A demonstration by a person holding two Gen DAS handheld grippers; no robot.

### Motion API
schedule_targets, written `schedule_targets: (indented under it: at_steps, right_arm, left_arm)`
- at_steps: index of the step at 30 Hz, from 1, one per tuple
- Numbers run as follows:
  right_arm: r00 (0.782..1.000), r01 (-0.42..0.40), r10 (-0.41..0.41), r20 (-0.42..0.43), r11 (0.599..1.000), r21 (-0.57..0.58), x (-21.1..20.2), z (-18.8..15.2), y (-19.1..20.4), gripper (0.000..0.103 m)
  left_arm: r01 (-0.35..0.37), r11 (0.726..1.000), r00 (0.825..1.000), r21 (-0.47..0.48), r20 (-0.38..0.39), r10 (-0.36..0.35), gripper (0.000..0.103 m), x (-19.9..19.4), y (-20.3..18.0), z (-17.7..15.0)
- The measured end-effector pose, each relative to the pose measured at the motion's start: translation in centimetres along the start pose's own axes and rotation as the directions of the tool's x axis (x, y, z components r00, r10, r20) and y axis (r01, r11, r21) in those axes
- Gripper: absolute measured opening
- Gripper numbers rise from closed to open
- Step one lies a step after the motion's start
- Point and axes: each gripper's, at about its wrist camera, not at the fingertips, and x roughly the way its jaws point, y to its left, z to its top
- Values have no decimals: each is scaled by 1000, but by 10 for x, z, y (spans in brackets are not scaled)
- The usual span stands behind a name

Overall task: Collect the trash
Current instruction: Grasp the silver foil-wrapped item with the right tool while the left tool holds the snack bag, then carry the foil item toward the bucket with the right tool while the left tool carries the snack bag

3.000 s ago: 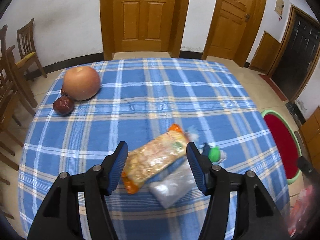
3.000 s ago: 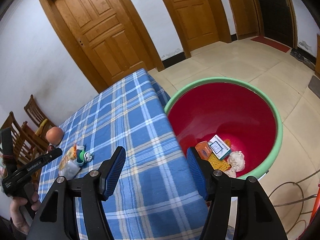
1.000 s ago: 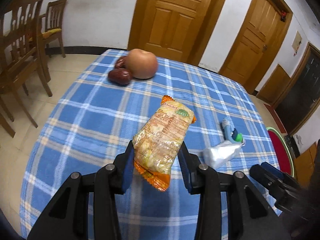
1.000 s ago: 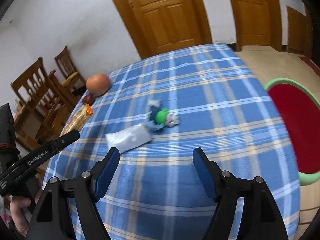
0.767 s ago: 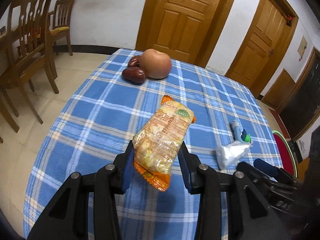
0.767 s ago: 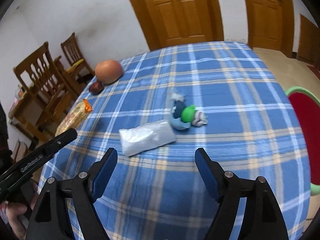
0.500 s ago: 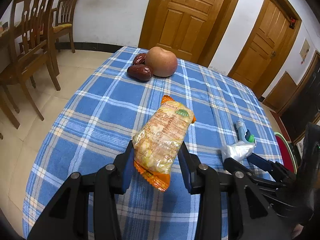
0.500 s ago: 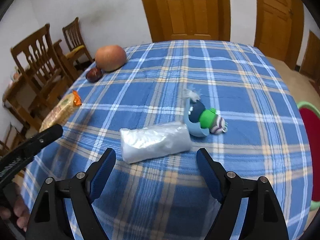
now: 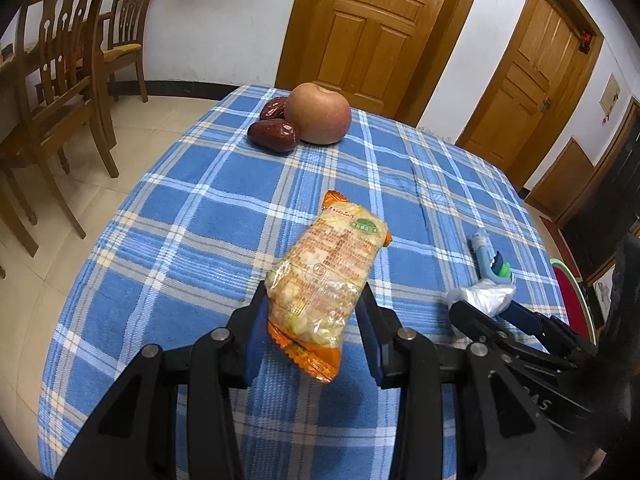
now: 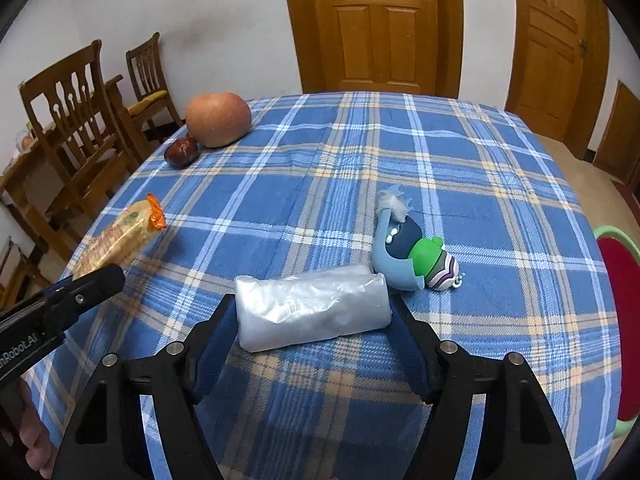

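Observation:
My left gripper (image 9: 314, 300) is shut on an orange-edged snack packet (image 9: 332, 264), held up over the blue plaid tablecloth (image 9: 200, 220). The right wrist view shows that packet (image 10: 120, 236) at the left edge. My right gripper (image 10: 312, 308) is down at the cloth, its jaws closing around a clear plastic bag (image 10: 312, 312). The bag lies flat between the blue pads (image 10: 216, 336), which sit right at its two ends without visibly squeezing it. In the left wrist view the right gripper (image 9: 496, 314) and the bag (image 9: 484, 296) show at lower right.
A small blue-and-green toy figure (image 10: 412, 248) lies just beyond the bag. An apple (image 9: 320, 114) and dark red dates (image 9: 274, 136) sit at the table's far side. A red basin with a green rim (image 10: 616, 236) stands off the table's right edge. Wooden chairs (image 9: 60, 80) stand left.
The right gripper came in from the basin side, dropped to the cloth and closed in around the clear bag. The left gripper lifted the snack packet off the table and now holds it still.

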Motion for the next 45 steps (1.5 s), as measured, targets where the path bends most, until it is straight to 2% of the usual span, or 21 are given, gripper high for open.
schedule_targets:
  at_steps: [8,17,28,45]
  right_arm:
    - [999,-37,35,34,998,47,-28,-6,-13,74]
    - [995,-25,15,99,994,102,-68,-11,-39,74]
    - [983,47,-82,163,978,205,-109,-21,-91,74]
    - [957,147,-225,185,921,360,-151,-44,-172,74]
  left_arm:
    - [30,999,1000,23,4,-31,41,-6,-16,1]
    - [87,994,996,62,-4,-87,41,-12,-44,3]
    - [136,980,991,147,-8,-137,41,-19,-91,4]
    - [194,937,981,289,-47,-189,41,-8,-175,1]
